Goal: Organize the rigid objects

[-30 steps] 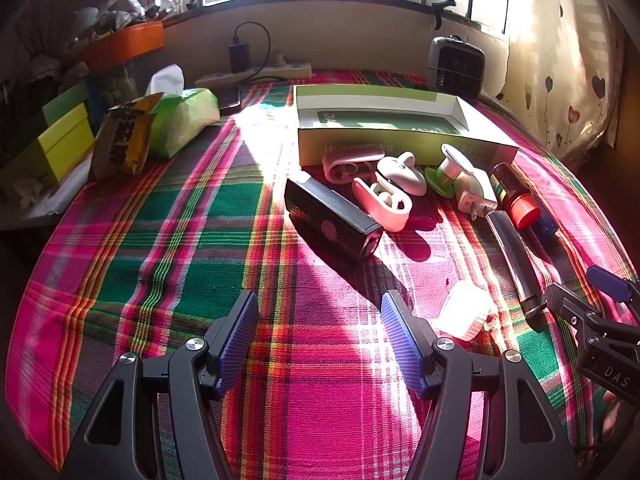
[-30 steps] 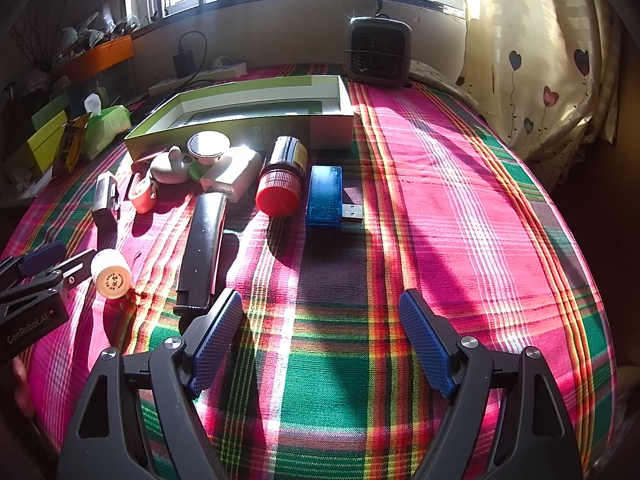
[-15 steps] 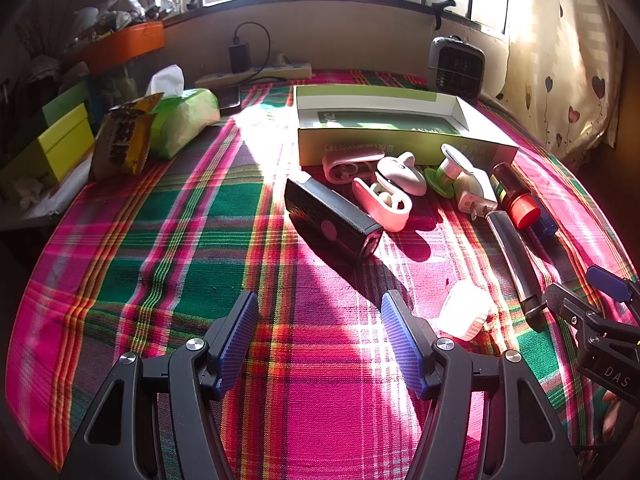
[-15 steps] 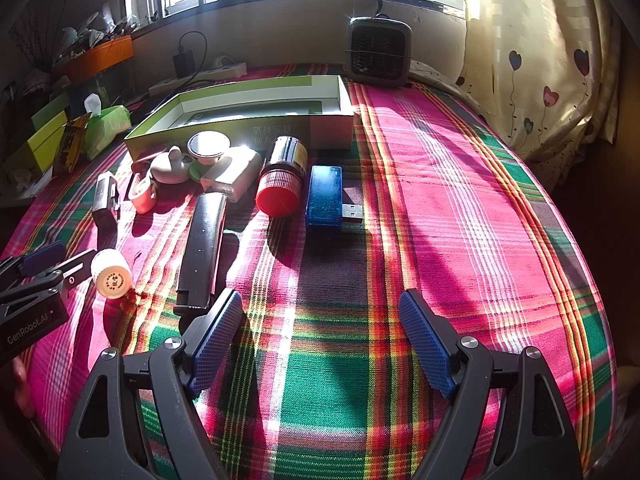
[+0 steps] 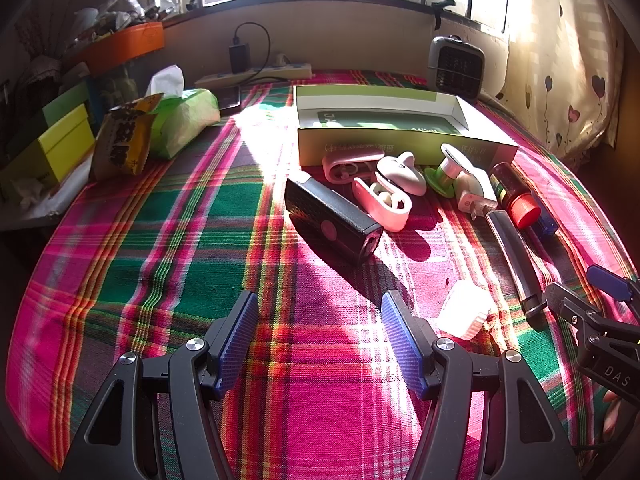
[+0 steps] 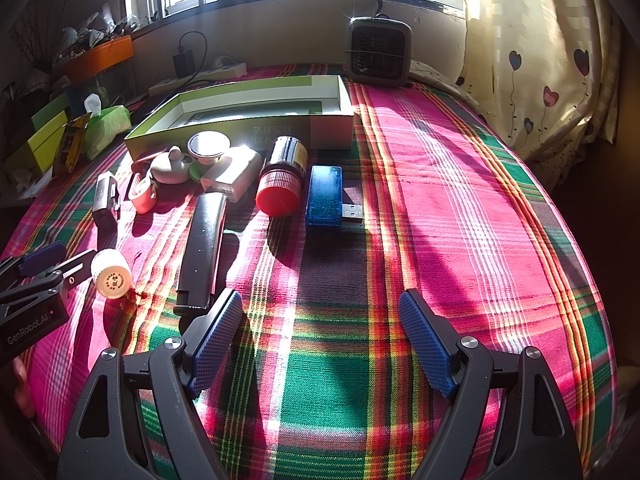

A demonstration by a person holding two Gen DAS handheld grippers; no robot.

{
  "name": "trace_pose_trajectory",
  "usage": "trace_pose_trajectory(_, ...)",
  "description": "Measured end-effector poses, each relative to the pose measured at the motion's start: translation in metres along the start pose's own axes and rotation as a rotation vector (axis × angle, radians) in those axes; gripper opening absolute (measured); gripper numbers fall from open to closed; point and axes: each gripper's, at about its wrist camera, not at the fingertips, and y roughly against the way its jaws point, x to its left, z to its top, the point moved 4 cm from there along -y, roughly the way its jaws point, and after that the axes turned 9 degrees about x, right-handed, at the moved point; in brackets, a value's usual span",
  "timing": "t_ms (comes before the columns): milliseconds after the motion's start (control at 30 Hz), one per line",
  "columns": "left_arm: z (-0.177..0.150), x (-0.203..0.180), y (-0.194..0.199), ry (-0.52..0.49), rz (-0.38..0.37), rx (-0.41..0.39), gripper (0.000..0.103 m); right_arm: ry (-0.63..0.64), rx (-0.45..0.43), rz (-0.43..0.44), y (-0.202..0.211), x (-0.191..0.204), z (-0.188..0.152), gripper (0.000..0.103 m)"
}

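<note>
Small rigid objects lie in a row in front of an open green-and-white box [image 5: 400,128] [image 6: 256,116]: a black rectangular device [image 5: 332,222], a pink earbud case [image 5: 382,202], a white plug [image 6: 236,174], a long black bar [image 6: 202,244] [image 5: 514,256], a red-capped bottle [image 6: 282,178], a blue USB stick [image 6: 325,196] and a small white bottle [image 6: 110,274] [image 5: 464,314]. My left gripper [image 5: 320,340] is open and empty, short of the black device. My right gripper [image 6: 320,340] is open and empty, just right of the bar's near end.
The table wears a plaid cloth [image 6: 460,200]. A small heater [image 6: 378,54] stands at the back. A tissue pack [image 5: 184,120], a snack bag [image 5: 124,144] and yellow-green boxes [image 5: 52,148] sit at the left. A power strip [image 5: 256,74] lies by the wall.
</note>
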Motion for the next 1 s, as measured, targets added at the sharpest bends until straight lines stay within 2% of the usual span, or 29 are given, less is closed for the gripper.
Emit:
trace_pose_trajectory(467, 0.001, 0.002, 0.000, -0.013, -0.011, 0.002, 0.063, 0.000, 0.000, 0.000, 0.000, 0.000, 0.000, 0.081)
trace_pose_trajectory(667, -0.003, 0.006, 0.006, -0.061, -0.049, 0.024, 0.063, 0.000, -0.001, 0.006, 0.002, 0.001, 0.000, 0.081)
trace_pose_trajectory(767, -0.007, 0.004, 0.017, -0.108, -0.070, 0.004, 0.063, 0.000, -0.001, 0.006, 0.001, -0.001, 0.001, 0.081)
trace_pose_trajectory(900, -0.012, -0.008, 0.031, -0.156, -0.216, -0.012, 0.063, 0.002, -0.001, 0.008, 0.000, -0.002, 0.002, 0.081)
trace_pose_trajectory(1000, -0.012, -0.021, 0.038, -0.199, -0.257, -0.034, 0.063, 0.006, 0.000, 0.013, 0.002, -0.001, -0.001, 0.081)
